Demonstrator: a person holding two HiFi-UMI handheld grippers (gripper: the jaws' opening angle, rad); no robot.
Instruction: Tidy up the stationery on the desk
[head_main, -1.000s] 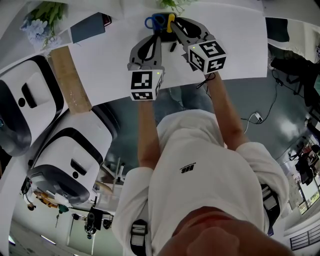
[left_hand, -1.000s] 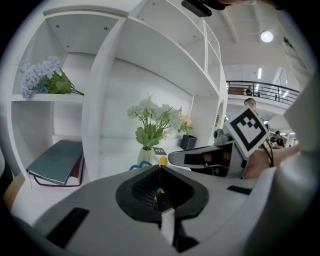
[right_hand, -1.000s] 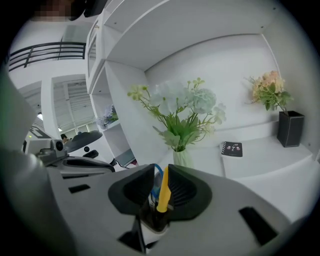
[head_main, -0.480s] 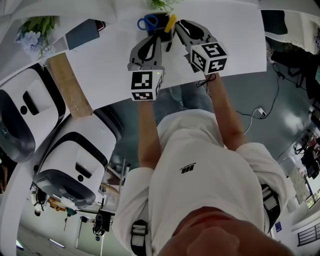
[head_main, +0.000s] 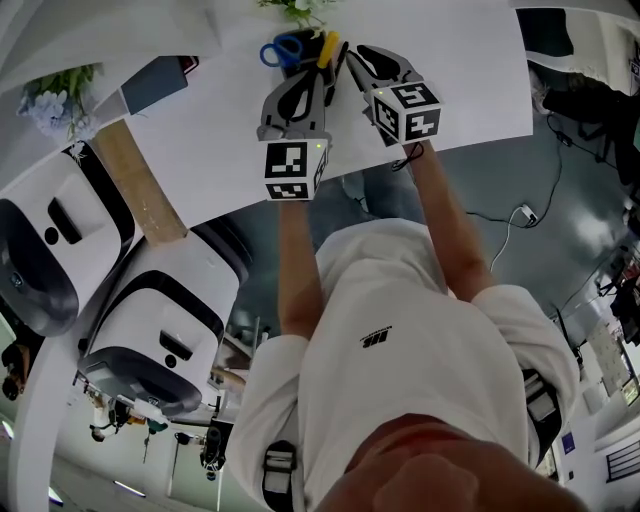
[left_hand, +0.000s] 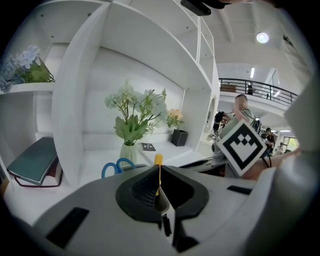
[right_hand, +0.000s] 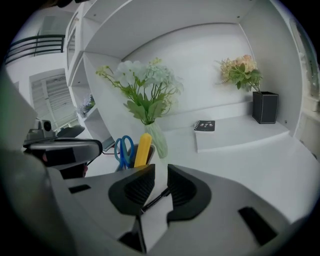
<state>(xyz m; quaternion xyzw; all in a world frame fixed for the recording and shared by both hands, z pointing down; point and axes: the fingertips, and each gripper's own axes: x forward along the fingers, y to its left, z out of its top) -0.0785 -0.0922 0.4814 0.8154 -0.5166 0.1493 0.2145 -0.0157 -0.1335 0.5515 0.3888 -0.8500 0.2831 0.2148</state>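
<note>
Left gripper (left_hand: 160, 172) is closed and empty. Right gripper (right_hand: 161, 172) is narrowly open over a black pen (right_hand: 155, 201) on the table (right_hand: 240, 165), beside a holder (right_hand: 152, 150) with scissors (right_hand: 123, 149).

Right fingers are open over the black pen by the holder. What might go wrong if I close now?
The black pen lies slanted between the open fingers of the right gripper; closing may catch it off-centre, so it might swivel or skid. The pen holder with the blue scissors stands close ahead, the vase behind it; a forward nudge may tip them.
</note>
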